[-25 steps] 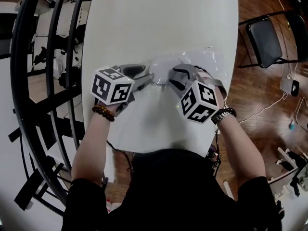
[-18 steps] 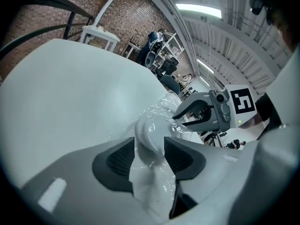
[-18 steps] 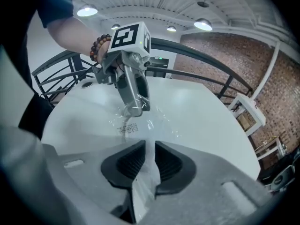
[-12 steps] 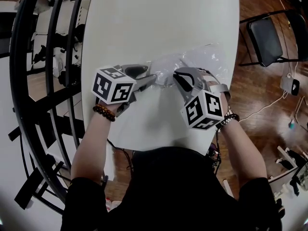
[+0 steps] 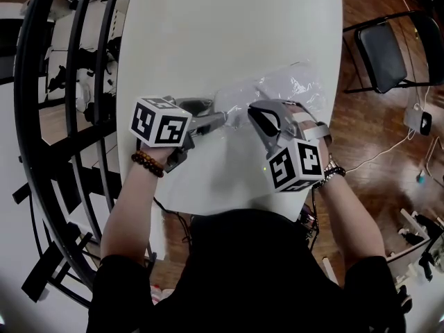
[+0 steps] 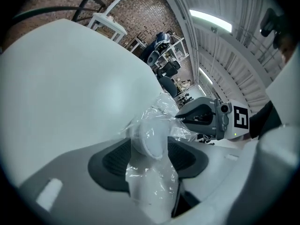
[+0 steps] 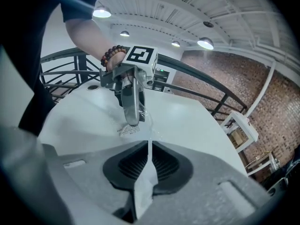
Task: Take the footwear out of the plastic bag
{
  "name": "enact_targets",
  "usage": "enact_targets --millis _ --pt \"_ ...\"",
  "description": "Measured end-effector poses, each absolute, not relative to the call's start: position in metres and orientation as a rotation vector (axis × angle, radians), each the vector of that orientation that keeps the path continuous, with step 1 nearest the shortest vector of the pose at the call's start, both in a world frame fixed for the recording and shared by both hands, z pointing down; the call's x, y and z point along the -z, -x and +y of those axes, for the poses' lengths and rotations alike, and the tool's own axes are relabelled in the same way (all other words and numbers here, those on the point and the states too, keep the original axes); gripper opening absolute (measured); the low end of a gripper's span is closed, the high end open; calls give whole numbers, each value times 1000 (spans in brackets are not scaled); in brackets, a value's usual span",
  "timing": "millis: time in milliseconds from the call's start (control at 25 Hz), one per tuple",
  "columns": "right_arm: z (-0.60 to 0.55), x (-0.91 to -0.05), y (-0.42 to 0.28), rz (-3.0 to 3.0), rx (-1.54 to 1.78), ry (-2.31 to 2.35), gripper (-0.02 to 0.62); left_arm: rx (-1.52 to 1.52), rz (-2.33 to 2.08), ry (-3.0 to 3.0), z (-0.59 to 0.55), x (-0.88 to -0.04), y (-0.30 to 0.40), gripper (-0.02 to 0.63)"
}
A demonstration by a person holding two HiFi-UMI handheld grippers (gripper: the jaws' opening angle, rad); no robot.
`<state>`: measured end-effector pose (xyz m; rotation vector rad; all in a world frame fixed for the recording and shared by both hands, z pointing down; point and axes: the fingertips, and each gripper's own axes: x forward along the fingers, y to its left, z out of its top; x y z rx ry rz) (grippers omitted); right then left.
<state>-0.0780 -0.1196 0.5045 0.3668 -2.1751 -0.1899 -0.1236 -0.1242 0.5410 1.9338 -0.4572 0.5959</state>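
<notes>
Shrouding footwear (image 6: 150,137), plastic bag (image 5: 298,89); chair (image 5: 380,60) beside table (image 5: 229,33).

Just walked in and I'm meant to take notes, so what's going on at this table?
A person at a white table works on a clear plastic bag with a hand-held gripper in each hand. The right hand-held gripper has just been closing and pinches the bag's film. The left hand-held gripper has just been opening its jaws, with the white footwear, inside the bag, between them; whether its pads press on it is unclear. The footwear is not out yet.
</notes>
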Motion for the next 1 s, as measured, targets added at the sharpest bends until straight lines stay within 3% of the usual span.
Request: enact_targets --millis 80,280,680,1000 --pt "-113 -510 81 -2170 170 -330 18 -587 -453 -1910 -122 -544 122 266" --pt "-102 -509 83 -2191 56 -282 152 -584 -469 -1901 -123 -547 123 252" --pt "-160 -504 -13 -2142 -303 -625 201 -590 -487 -1909 -123 -549 126 255" --pt "-190 -527 -76 -1998 -511 -798 204 -600 -504 -1908 -122 -550 127 261"
